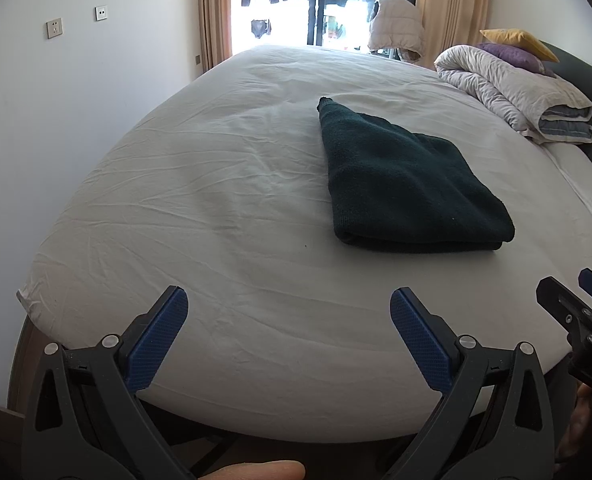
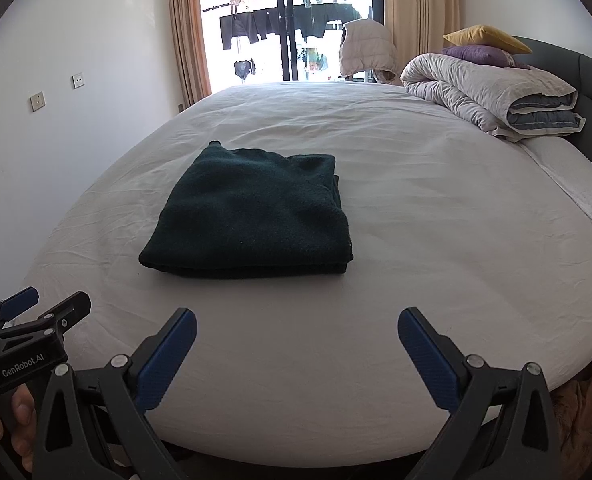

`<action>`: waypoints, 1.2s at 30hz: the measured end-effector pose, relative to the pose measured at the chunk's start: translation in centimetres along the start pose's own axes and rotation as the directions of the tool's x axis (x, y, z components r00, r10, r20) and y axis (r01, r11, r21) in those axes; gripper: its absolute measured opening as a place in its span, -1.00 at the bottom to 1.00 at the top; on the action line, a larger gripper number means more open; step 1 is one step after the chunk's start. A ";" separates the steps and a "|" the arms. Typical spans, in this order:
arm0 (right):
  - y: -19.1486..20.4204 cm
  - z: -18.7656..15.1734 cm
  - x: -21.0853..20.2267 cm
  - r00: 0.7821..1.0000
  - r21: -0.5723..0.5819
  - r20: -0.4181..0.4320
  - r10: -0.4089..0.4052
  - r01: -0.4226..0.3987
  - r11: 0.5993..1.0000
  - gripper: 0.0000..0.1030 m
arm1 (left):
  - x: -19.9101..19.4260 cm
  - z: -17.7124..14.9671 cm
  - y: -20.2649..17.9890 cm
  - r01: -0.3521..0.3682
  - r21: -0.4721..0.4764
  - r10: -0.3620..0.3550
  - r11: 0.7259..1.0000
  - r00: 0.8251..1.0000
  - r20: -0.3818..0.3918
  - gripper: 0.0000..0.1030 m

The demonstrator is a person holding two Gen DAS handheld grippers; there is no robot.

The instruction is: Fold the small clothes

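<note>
A dark green knitted garment (image 1: 408, 184) lies folded into a thick rectangle on the white bed sheet (image 1: 223, 200). It also shows in the right wrist view (image 2: 251, 216). My left gripper (image 1: 287, 304) is open and empty above the bed's near edge, short of the garment and to its left. My right gripper (image 2: 296, 324) is open and empty, short of the garment's near edge. The right gripper shows at the right edge of the left wrist view (image 1: 568, 292), and the left gripper at the left edge of the right wrist view (image 2: 51, 304).
A rolled grey duvet (image 1: 520, 92) with purple and yellow pillows (image 1: 516, 46) lies at the far right by the dark headboard (image 2: 584, 76). A white wall (image 1: 75, 92) runs along the left. A puffer jacket (image 2: 366, 50) hangs by the balcony door.
</note>
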State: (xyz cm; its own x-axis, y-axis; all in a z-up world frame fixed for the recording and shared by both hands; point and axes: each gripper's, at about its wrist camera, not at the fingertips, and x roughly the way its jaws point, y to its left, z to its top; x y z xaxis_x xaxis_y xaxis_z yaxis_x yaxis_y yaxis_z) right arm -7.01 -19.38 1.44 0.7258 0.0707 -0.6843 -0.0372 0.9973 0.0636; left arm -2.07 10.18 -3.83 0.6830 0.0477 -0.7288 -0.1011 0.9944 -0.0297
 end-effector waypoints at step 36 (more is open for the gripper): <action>0.0 -0.1 0.0 1.000 0.002 -0.001 0.001 -0.001 1.000 1.00 | -0.1 -0.2 -0.2 0.003 0.002 -0.003 1.000 1.000 -0.001 1.00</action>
State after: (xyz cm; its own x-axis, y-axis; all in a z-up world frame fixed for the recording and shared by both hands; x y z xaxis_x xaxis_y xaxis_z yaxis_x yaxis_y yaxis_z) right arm -7.05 -19.35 1.37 0.7248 0.0721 -0.6852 -0.0371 0.9972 0.0657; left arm -2.24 9.96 -3.90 0.6827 0.0444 -0.7293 -0.0979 0.9947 -0.0310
